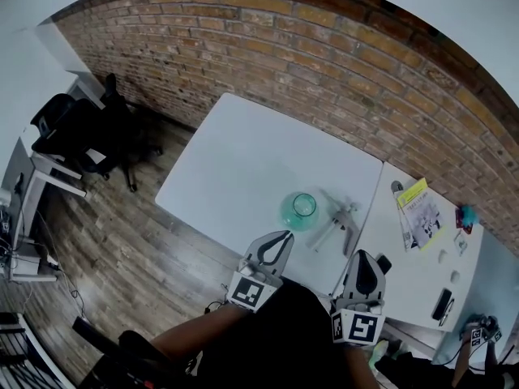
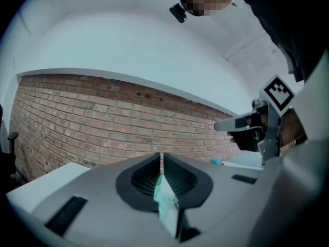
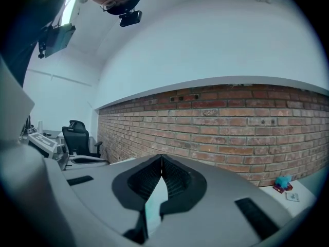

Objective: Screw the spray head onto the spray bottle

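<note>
At the white table's (image 1: 243, 160) near edge, the left gripper (image 1: 285, 234) and right gripper (image 1: 362, 254) hovered, jaws pressed together and empty. Just inside that edge the teal spray bottle (image 1: 300, 211) stood upright ahead of the left gripper. The spray head (image 1: 340, 220) lay beside the bottle, nearer the right gripper, its tube slanting toward the edge.
</note>
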Tool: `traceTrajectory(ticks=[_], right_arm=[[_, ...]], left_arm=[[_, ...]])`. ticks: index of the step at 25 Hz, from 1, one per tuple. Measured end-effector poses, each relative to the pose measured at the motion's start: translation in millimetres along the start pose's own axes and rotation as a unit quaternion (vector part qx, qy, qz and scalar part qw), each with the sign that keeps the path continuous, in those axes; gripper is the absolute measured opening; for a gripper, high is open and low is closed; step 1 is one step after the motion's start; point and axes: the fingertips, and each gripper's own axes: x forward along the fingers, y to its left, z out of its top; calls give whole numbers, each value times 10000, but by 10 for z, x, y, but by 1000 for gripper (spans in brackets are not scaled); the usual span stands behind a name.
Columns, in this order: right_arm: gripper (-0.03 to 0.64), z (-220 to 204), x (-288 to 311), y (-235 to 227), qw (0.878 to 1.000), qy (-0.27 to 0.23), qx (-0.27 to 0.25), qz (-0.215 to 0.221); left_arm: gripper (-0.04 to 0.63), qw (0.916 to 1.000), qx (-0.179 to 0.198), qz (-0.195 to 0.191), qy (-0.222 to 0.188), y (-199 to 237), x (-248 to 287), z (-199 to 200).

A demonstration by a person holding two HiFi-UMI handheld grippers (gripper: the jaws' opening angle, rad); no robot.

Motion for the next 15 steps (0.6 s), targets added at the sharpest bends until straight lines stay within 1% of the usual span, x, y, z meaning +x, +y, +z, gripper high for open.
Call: traceTrajectory(ticks=[2, 4, 12, 15], right_arm=[[8, 35, 58, -86, 10000, -61, 16, 27], [8, 43, 123, -177, 9999, -100, 39, 72], [8, -44, 358, -487, 9991, -179, 172, 345], [8, -63, 392, -499, 9983, -184, 241, 493]], left_arm=[[3, 10000, -19, 93, 31, 16, 78, -5], [3, 9996, -54, 263, 26, 64, 141, 0], [14, 9977, 86, 673, 47, 72, 342, -50], [47, 9971, 102, 745, 69, -8, 347, -72]])
